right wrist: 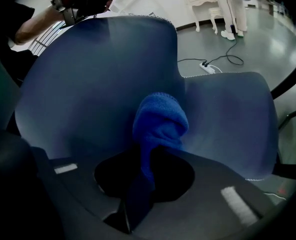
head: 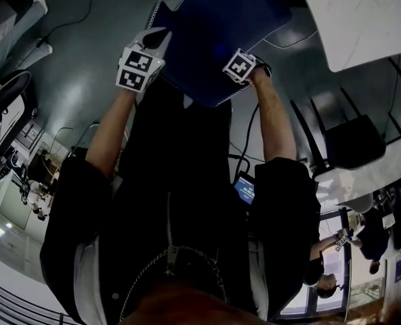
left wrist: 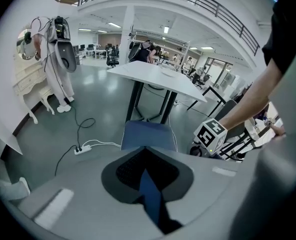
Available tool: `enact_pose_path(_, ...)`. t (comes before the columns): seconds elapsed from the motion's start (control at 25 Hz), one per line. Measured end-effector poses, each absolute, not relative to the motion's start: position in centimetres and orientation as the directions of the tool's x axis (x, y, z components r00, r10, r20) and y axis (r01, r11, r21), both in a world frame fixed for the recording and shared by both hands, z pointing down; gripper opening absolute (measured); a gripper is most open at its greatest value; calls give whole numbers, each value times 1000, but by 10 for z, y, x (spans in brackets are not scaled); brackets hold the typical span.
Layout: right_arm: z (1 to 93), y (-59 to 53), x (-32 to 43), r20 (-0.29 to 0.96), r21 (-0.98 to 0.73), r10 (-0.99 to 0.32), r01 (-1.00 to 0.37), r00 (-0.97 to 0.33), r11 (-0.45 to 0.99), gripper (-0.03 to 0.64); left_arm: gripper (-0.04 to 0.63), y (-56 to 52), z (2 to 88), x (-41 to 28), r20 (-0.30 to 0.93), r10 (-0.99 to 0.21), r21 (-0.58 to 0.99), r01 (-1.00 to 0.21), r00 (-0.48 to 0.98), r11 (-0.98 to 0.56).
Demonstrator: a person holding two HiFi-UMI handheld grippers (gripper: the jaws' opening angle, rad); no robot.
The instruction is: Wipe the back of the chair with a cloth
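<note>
Right claw clenched on blue cloth. Bunched end of cloth stuck out past jaw tips, lay against blue chair back. In head view this claw sat at right side of chair back. My left claw clamped on thin blue edge of same chair back, at its left side. Beyond left claw: chair seat below, white table behind it, power strip on grey floor.

Top of chair cut off at edge, cloth tail buried in right tool
</note>
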State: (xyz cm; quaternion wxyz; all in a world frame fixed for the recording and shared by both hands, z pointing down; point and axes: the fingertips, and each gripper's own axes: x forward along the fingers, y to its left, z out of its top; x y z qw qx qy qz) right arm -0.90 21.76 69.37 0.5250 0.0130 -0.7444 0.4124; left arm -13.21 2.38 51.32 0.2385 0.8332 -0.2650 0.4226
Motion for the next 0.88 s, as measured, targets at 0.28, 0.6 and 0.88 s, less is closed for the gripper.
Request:
enact_pose_path(0.28,693,245,17,745,-665,496,-441,-446,603,58,9,22,509,-128,842,-225,171,-639,490,-750)
enact_pose_path(0.6,702,194,21,814,-566,307,-557,-492,607,60,9,19,512,-135,841,-233,170,-648,488,-742)
enact_pose_path(0.88,703,111,-33,805,-549,143,-632,-576,547,60,9,17,516,-146,849,-234,165,-658,474,-734)
